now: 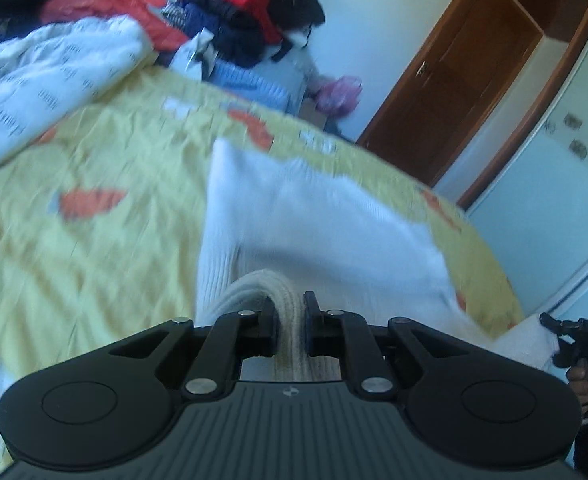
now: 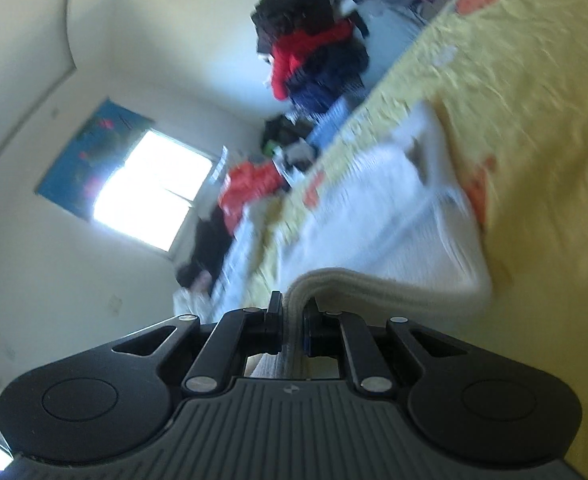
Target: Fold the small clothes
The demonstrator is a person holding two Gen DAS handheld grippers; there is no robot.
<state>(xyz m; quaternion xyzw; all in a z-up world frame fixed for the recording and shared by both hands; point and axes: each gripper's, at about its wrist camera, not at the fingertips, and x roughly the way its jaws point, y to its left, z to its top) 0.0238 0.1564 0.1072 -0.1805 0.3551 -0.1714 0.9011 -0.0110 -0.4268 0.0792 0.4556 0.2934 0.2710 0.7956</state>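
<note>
Ribbed cream knit filled the narrow gap between the fingers of the left gripper (image 1: 287, 320), which were clamped tight on a thick hem of the white sweater (image 1: 314, 224). In the right wrist view the right gripper (image 2: 292, 320) pinched the same kind of ribbed edge, folded over between its fingers, so both hands held the garment along one border. From those two grips the sweater trailed away across the yellow bedspread (image 1: 113, 200), part of it lifted and the rest lying on the bed. At the lower right of the left view, the right gripper's dark fingers showed on a corner of the cloth, with a hand (image 1: 586, 388) behind them. The knit looked soft and limp and fairly heavy for its size; it would likely sag between the two holds and stretch if pulled hard, though its ribbing probably kept it from slipping out of the pads. The thick hem seemed the soundest place to take it, near the two corners, so that the body would hang flat for a fold. Farther off, a white quilt (image 1: 33, 80) with dark markings lay bunched on the bed's left side. Beyond that rose a heap of red, black and blue clothes (image 1: 245, 12) against the pale wall, and a brown wooden door (image 1: 454, 80) stood at the right.
</note>
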